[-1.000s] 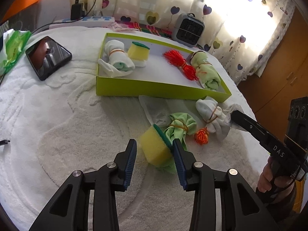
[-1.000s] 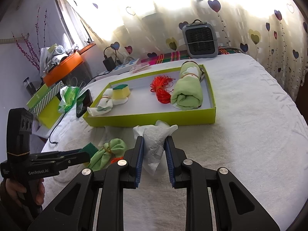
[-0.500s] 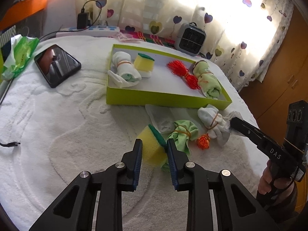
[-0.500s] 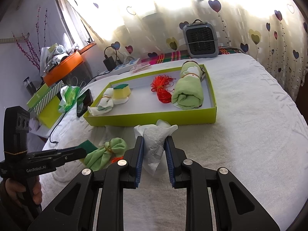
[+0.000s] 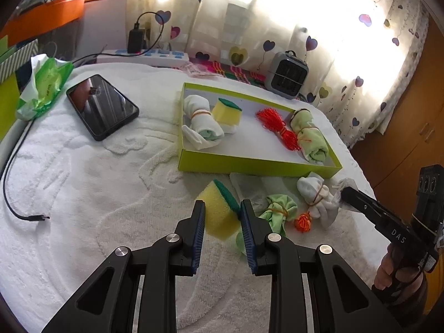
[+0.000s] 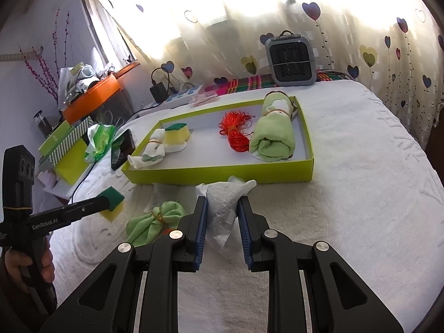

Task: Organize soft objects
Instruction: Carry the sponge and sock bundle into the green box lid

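The left gripper (image 5: 222,216) has just closed its jaws on the yellow-and-green sponge (image 5: 219,213) at lower centre, so it is now secured for carrying. Its long axis runs toward the upper left, green face toward the green box (image 5: 258,163) above. At right, the right gripper (image 6: 221,216) clamps a white tissue bundle (image 6: 223,202).
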The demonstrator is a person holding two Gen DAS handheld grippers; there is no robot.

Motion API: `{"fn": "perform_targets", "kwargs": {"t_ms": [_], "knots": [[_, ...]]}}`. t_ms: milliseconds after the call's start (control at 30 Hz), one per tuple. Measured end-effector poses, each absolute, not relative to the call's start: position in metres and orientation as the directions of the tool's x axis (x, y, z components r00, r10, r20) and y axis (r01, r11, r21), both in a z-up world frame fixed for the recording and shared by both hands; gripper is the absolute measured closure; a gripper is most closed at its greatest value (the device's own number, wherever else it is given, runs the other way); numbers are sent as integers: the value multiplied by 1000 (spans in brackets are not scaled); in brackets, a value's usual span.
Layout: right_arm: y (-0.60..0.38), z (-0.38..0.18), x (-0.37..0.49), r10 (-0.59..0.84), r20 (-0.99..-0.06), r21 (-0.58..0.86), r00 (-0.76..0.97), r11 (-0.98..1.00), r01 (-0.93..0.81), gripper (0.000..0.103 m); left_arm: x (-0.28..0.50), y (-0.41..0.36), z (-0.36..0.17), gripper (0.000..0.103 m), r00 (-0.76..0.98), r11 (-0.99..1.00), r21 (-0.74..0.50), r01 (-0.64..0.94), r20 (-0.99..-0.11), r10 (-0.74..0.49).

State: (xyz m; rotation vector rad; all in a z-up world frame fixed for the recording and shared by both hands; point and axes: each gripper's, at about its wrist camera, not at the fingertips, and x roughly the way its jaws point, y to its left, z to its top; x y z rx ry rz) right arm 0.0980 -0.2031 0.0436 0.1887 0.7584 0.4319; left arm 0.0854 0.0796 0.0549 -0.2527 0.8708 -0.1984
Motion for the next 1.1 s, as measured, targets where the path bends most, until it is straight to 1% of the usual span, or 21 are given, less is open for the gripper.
{"fn": "perform_targets", "kwargs": {"t_ms": [600, 933, 1100], "knots": [[-194, 70, 122, 450, -599, 291, 663, 893, -344, 80, 117, 75, 83, 79, 664, 952, -284, 116, -690, -287], [-189, 82, 152, 443, -594, 257, 671, 896, -363, 80, 144, 58, 85, 79, 652, 947, -285, 150, -691, -311], [-185, 83, 173, 425, -609, 232, 670, 903, -361, 80, 159, 52, 80, 79, 636, 944, -289, 159, -701, -321]]}}
